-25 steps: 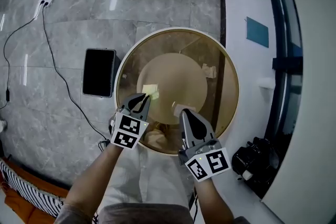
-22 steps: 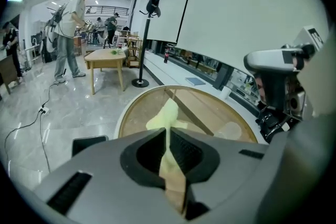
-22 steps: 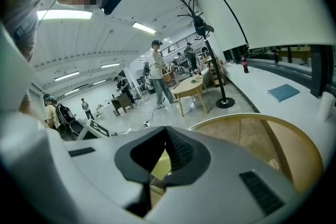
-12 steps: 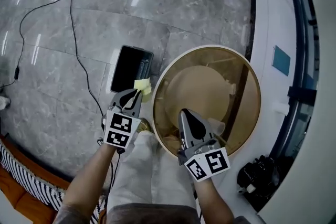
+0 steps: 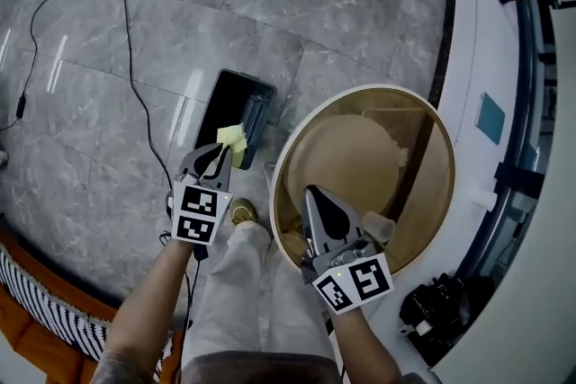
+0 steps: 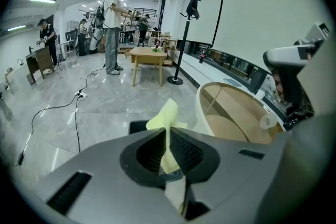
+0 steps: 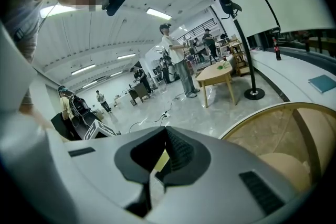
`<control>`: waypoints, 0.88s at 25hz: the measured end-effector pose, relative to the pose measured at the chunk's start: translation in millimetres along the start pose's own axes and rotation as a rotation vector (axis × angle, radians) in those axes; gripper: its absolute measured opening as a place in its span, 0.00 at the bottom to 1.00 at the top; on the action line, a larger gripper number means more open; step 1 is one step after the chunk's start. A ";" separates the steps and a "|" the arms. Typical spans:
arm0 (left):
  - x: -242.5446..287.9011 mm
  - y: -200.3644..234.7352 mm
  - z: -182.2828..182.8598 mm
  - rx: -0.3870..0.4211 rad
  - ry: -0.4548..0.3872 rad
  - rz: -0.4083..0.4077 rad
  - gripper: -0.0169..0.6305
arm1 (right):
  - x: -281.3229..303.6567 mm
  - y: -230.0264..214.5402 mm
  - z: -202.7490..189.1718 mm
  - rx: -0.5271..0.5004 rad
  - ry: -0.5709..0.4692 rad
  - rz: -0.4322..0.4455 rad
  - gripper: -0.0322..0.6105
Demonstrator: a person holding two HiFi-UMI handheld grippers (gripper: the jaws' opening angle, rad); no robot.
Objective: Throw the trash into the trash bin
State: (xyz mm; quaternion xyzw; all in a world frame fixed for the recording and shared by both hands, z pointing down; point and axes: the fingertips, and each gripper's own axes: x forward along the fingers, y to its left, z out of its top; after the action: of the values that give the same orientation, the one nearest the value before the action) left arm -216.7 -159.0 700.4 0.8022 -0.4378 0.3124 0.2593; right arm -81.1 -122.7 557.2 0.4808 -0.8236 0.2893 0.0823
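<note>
Left claw (image 5: 214, 159) clamped on yellow paper (image 5: 231, 139) at black bin's (image 5: 232, 96) near edge, inside too dark; right claw (image 5: 317, 195) closed over surface (image 5: 423, 166)

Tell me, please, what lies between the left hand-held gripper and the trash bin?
Only the yellow paper scrap, pinched in the left hand-held gripper, which reaches out over the black trash bin; the head view shows this.
</note>
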 end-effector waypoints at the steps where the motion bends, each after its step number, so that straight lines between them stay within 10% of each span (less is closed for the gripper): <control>1: 5.6 1.8 -4.5 -0.004 0.005 0.003 0.09 | 1.5 -2.0 -2.8 -0.002 0.006 -0.002 0.08; 22: 58.4 25.8 -36.0 -0.025 0.067 0.110 0.10 | 10.8 -21.8 -26.4 0.001 0.059 -0.032 0.08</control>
State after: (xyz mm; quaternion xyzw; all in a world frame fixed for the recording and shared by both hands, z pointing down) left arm -224.2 -178.1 770.7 0.7628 -0.4762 0.3474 0.2661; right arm -72.2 -124.1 591.9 0.4852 -0.8129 0.3023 0.1112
